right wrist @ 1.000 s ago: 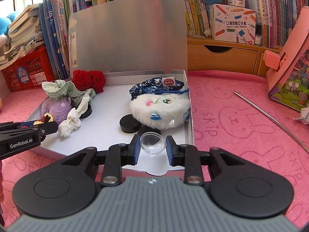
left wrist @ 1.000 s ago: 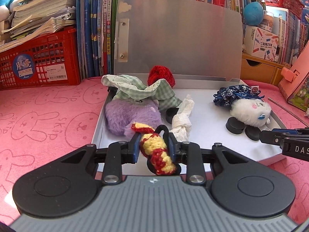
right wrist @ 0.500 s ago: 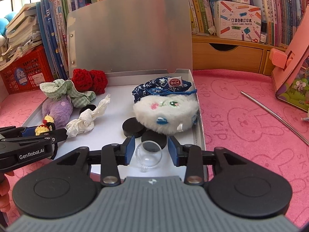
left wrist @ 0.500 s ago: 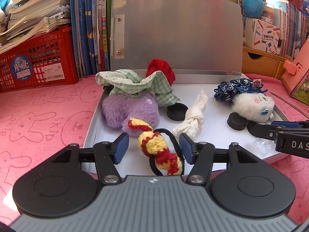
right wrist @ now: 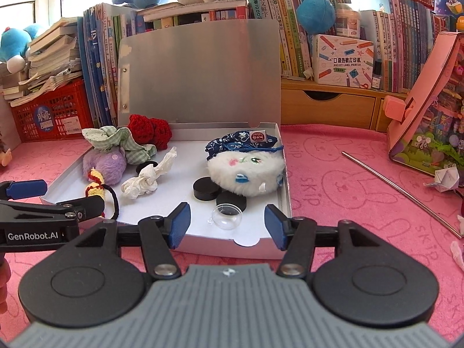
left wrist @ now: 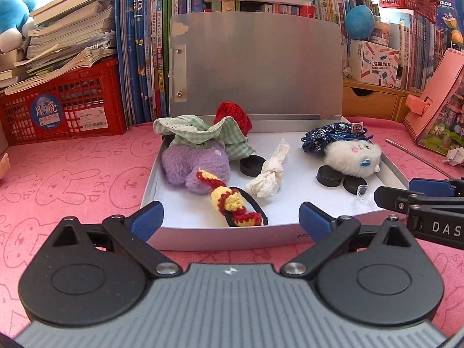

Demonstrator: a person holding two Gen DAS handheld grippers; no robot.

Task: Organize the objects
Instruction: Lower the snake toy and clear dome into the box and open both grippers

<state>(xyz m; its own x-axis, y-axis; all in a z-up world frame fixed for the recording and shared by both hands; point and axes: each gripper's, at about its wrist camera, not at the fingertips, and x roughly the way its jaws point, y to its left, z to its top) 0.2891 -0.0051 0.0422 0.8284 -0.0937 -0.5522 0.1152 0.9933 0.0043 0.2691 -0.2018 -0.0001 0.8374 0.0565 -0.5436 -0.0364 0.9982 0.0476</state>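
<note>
The crocheted yellow-and-red hair tie [left wrist: 232, 203] lies on the white floor of the open box [left wrist: 391, 168], near its front left corner, its black elastic loop curling toward the front wall and its upper end touching the purple plush [left wrist: 191, 165]. The clear plastic dome [right wrist: 226, 217] rests near the front right corner, just in front of two black discs [right wrist: 206, 188] that sit against the white fluffy plush [right wrist: 246, 171]. A knotted white tissue [left wrist: 269, 174] lies between the two plush toys, and a red crocheted piece [right wrist: 148, 129] sits at the back by the raised lid.

The left gripper [left wrist: 230, 220] hangs at the box's front wall with its jaws opening wide; the hair tie lies beyond them, untouched by either blue pad. The right gripper [right wrist: 227, 226] likewise has its jaws opening, the dome lying free between and ahead of the pads.

The box stands on a pink bunny-print cloth [left wrist: 72, 174], with a red crate [left wrist: 63, 110] and rows of books [left wrist: 145, 66] behind it.
</note>
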